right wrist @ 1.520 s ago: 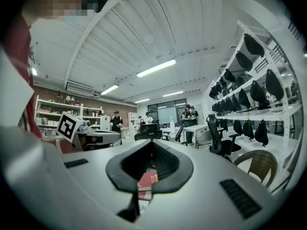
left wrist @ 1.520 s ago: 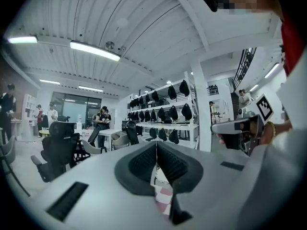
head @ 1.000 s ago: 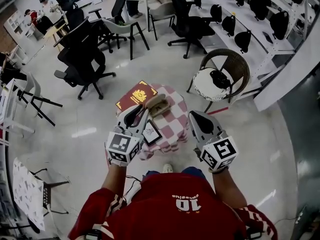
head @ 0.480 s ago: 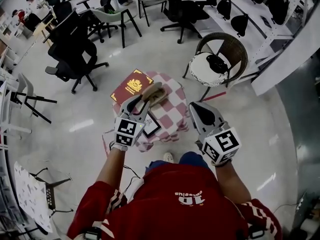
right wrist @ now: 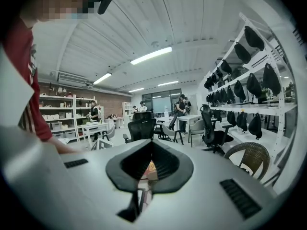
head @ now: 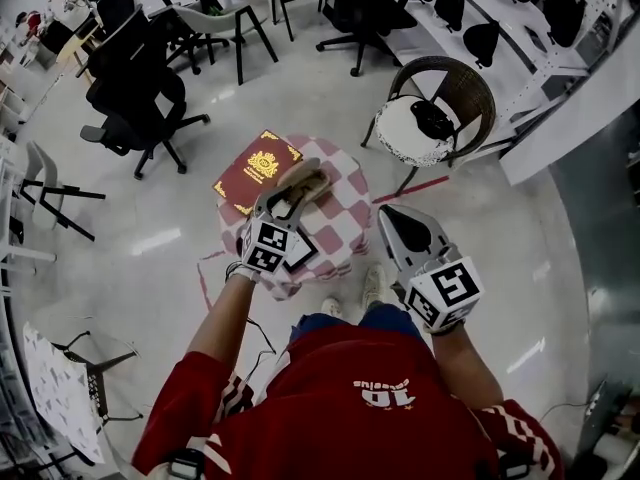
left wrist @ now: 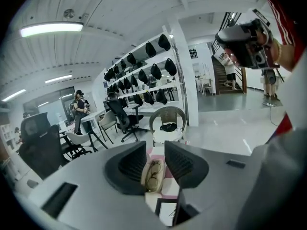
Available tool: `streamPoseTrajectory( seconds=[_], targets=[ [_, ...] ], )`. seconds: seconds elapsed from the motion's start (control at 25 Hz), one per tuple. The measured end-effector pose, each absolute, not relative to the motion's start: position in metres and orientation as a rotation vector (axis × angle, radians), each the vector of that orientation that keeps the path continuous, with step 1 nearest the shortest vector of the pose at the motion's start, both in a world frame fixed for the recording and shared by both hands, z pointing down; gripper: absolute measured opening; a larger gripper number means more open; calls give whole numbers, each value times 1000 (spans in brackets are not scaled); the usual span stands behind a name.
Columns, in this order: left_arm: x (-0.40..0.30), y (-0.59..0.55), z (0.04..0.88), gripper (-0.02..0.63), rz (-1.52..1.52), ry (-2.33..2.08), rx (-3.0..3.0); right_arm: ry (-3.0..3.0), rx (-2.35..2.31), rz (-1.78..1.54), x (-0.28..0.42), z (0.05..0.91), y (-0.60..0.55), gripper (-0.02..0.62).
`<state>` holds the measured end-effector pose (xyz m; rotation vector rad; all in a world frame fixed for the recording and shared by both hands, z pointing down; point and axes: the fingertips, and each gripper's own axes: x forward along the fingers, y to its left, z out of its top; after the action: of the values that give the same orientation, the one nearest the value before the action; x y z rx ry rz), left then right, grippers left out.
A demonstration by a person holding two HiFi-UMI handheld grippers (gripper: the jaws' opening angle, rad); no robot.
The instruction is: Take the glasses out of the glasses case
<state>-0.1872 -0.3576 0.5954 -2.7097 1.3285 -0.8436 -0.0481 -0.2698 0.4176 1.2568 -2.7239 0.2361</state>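
Observation:
A tan glasses case lies open on the small pink-checked table. In the left gripper view the glasses rest inside the case. My left gripper hangs low over the table with its tips at the case's near end. Its jaws have just been opening and now stand wide; the case shows in the gap and the pads do not press on it. My right gripper is held off the table's right edge, shut with nothing in it.
A red book with a gold crest lies at the table's back left. A small black-framed card lies near the front edge. A wicker chair stands behind on the right, black office chairs on the left.
My left gripper has dropped and reached forward to the case, and its jaws stand wider. The right gripper has hardly moved.

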Motion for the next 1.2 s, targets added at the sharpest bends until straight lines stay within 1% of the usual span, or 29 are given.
streamPoseTrajectory(
  seconds=[0.6, 0.96, 1.2],
  targets=[
    [-187, -422, 716, 109, -1200, 1411, -2600, -2700, 1222, 307, -17, 445, -326, 14],
    [-187, -452, 772, 109, -1354, 1502, -2616, -2701, 1163, 313, -3, 466, -367, 14],
    [-191, -463, 799, 109, -1440, 1617, -2546, -2692, 1169, 388, 12, 488, -382, 13]
  ],
)
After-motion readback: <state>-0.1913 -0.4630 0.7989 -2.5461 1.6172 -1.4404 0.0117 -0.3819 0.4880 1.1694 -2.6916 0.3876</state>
